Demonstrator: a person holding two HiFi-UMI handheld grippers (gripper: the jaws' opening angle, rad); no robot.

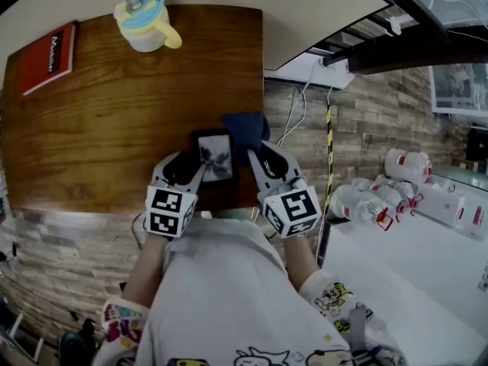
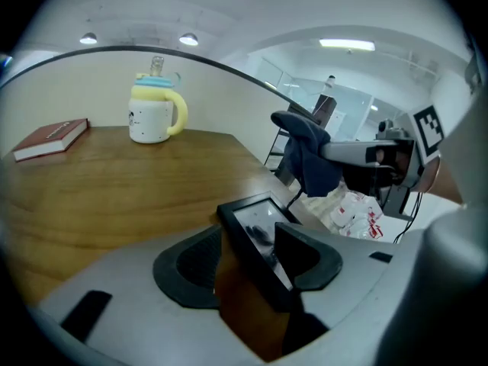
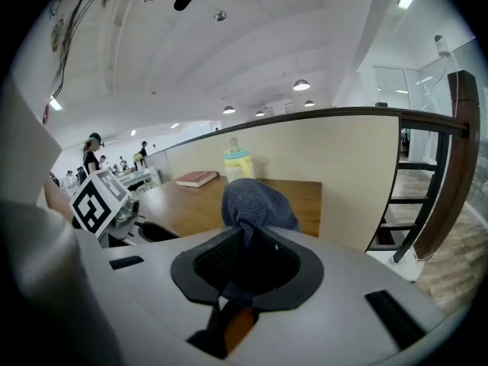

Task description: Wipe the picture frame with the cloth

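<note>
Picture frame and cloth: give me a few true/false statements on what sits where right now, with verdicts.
1. The picture frame stands between the jaws of the left gripper. True.
2. The right gripper is empty. False: its jaws are shut on the blue cloth.
3. The cup stands on top of the red book. False: they sit apart at the far side of the table.
4. The frame is at the table's near edge, close to the person. True.
5. The cloth lies spread flat on the table. False: it is bunched up in the right gripper's jaws.
</note>
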